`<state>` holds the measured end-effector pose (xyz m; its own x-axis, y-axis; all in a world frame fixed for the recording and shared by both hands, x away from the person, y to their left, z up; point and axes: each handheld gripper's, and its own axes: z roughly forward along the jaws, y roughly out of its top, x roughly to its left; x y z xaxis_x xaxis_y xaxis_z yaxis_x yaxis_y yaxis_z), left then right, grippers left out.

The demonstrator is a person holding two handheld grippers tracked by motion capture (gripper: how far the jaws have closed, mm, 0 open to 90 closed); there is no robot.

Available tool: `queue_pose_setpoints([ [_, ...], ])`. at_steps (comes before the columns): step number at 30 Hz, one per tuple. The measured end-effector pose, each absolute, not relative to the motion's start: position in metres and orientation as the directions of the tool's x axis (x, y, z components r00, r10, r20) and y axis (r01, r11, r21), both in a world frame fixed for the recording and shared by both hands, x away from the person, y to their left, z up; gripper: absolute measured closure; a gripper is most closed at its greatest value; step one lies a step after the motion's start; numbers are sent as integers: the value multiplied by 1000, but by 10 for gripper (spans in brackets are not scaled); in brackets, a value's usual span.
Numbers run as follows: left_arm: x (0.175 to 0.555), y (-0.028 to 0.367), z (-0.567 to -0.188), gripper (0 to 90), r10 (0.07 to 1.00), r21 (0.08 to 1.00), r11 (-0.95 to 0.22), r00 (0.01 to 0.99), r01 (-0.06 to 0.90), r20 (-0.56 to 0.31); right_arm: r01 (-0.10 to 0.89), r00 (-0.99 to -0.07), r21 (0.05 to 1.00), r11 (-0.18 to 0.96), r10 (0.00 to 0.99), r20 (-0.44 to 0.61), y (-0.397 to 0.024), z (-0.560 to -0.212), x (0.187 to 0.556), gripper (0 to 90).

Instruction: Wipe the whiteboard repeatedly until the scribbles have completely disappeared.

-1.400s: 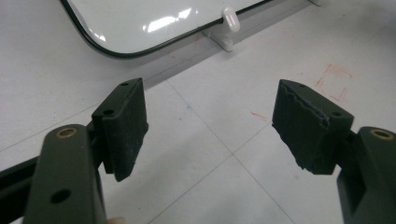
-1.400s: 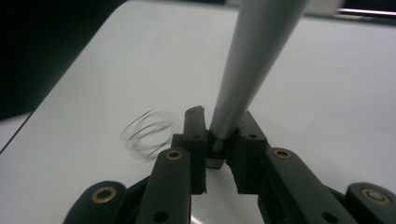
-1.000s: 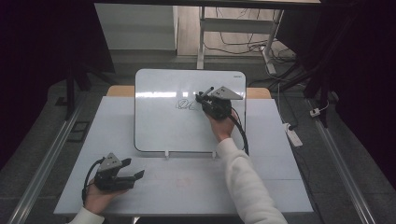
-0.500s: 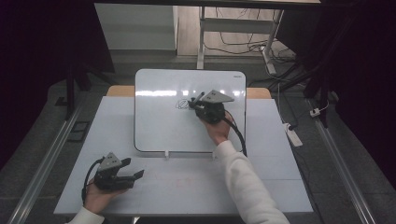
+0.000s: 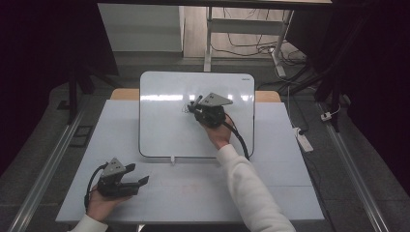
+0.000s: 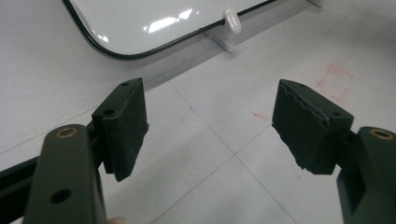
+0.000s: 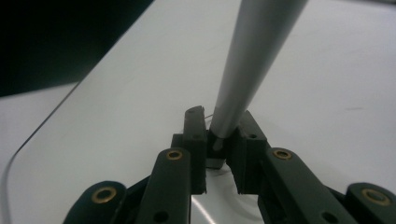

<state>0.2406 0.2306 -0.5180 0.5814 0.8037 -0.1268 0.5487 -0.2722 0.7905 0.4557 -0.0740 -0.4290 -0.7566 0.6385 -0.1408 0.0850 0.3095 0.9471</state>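
Grey, smooth marker barrel (image 7: 254,65) sits clenched in my right gripper (image 5: 197,105), tip over the glossy white whiteboard (image 5: 164,130) for drawing (my left gripper (image 5: 140,182) rests gaping, empty, on the pale table (image 5: 270,193)).

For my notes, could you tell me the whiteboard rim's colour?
Black, around the whiteboard; clearest in the left gripper view.

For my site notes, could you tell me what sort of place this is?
Probably a lab or workshop recording bay: a white table bearing a whiteboard, loose cables across the floor, and a power strip beside it.
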Motion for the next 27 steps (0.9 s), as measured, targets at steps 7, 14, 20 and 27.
queue_pose_setpoints([
  [7, 243, 231, -519, 270, 802, 788, -277, 584, 550, -126, 64, -785, 925, 375, 591, -186, -71, -437, 444, 781],
  [14, 242, 231, -518, 270, 803, 791, -272, 582, 548, -128, 96, -758, 943, 318, 638, -138, -76, -434, 447, 782],
  [20, 241, 230, -518, 270, 802, 791, -275, 584, 547, -125, 70, -750, 937, 341, 637, -176, -71, -432, 448, 782],
  [27, 243, 231, -519, 270, 802, 789, -273, 583, 550, -129, 85, -768, 949, 304, 626, -132, -63, -429, 456, 783],
])
